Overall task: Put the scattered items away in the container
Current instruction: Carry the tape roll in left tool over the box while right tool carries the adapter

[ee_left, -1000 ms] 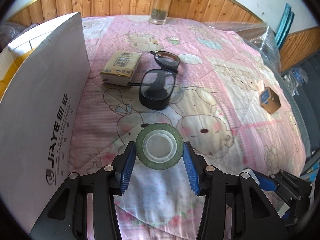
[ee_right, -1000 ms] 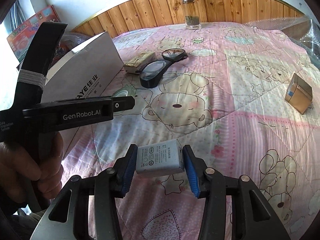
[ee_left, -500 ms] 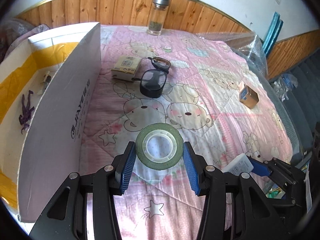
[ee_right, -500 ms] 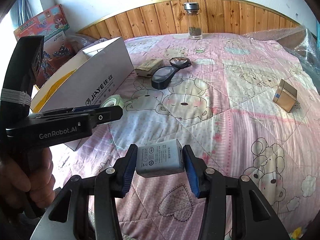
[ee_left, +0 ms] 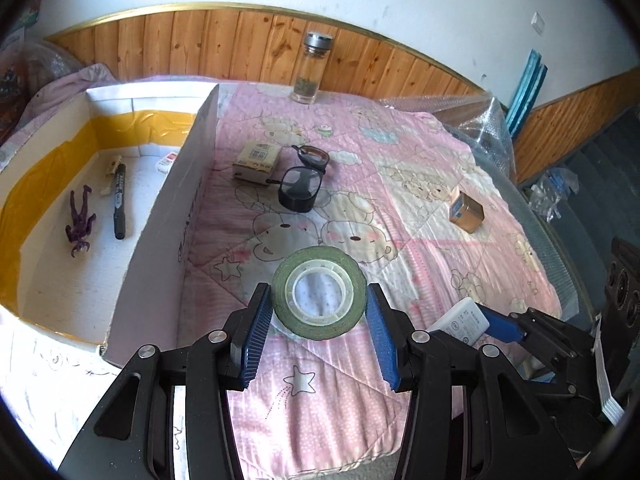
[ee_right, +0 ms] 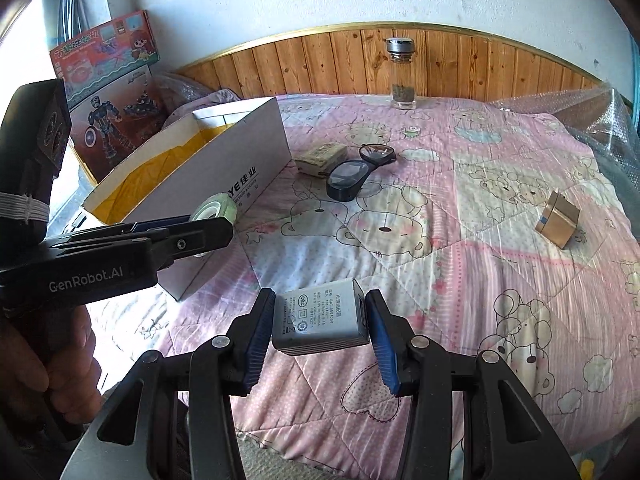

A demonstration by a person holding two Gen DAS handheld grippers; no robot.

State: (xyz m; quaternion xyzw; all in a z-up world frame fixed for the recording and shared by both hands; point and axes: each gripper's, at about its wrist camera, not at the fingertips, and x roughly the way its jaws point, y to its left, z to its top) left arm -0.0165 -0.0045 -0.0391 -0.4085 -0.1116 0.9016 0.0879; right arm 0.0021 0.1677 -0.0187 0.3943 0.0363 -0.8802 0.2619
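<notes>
Left wrist view: the left gripper [ee_left: 320,312] is clamping a tape roll [ee_left: 319,298] above the bed [ee_left: 420,184], beside the box [ee_left: 176,216] already holding a pen [ee_left: 119,200] and figurine [ee_left: 79,222].

Right wrist view: the right gripper [ee_right: 320,320] is clamping a charger [ee_right: 320,320]; glasses [ee_right: 356,170], a tissue pack [ee_right: 320,156] and a small carton [ee_right: 558,218] are lying on the bed, not yet boxed.

Both claws [ee_left: 319,312] [ee_right: 320,320] clamped, angled downward

On the bed [ee_left: 420,208] my box [ee_left: 192,184] stands at the left; in it lie a pen [ee_left: 119,200], a figure [ee_left: 80,224] to its left and what may be an eraser [ee_left: 166,162] behind. Right of the box lie a packet [ee_left: 256,160], then glasses [ee_left: 302,178]; a bottle [ee_left: 310,70] stands behind them, and a carton [ee_left: 466,210] lies far right.
</notes>
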